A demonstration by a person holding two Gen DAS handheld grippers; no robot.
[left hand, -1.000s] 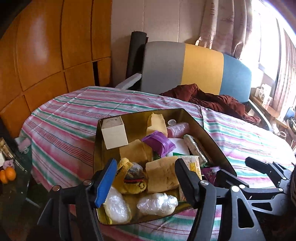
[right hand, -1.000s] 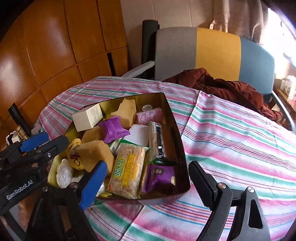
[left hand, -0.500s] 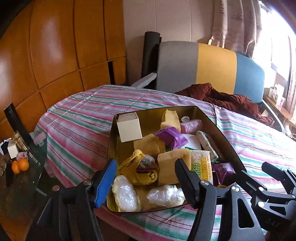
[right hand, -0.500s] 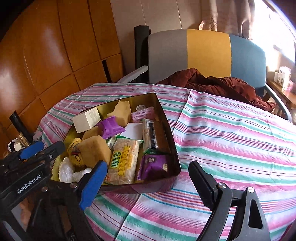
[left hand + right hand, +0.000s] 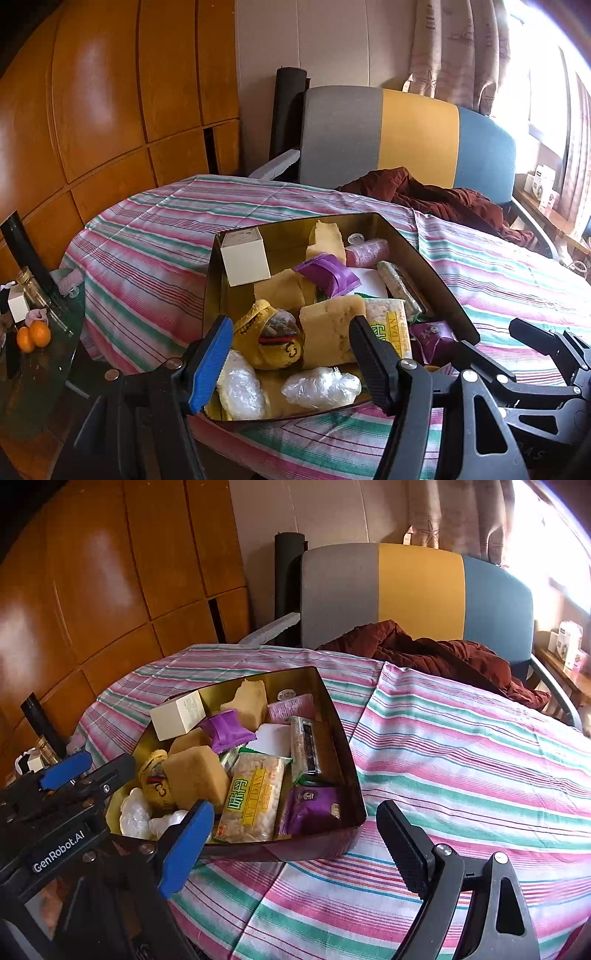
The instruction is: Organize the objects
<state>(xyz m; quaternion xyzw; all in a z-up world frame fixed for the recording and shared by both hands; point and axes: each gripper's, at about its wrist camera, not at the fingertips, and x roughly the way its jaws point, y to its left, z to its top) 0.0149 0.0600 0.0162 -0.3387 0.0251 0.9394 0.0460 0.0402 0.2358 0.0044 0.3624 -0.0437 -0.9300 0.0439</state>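
Observation:
A gold tin box (image 5: 436,275) (image 5: 343,738) sits near the table's front edge, full of items: a white carton (image 5: 245,256) (image 5: 179,716), purple packets (image 5: 328,275) (image 5: 227,731), yellow sponges (image 5: 328,328) (image 5: 195,779), a yellow sock (image 5: 271,339), clear-wrapped lumps (image 5: 319,386), and a yellow-lettered snack pack (image 5: 255,797). My left gripper (image 5: 291,362) is open and empty, just in front of the box's near end. My right gripper (image 5: 291,845) is open and empty, in front of the box's near right corner. The left gripper also shows in the right wrist view (image 5: 85,768).
A striped cloth (image 5: 461,757) covers the round table. A maroon garment (image 5: 443,195) lies on a grey, yellow and blue chair (image 5: 406,136) behind. A dark side table at left holds oranges (image 5: 33,334), a jar and a black bottle (image 5: 22,243).
Both grippers have drawn back and shifted left relative to the box, which now sits further right in the left wrist view. Both stay open and empty.

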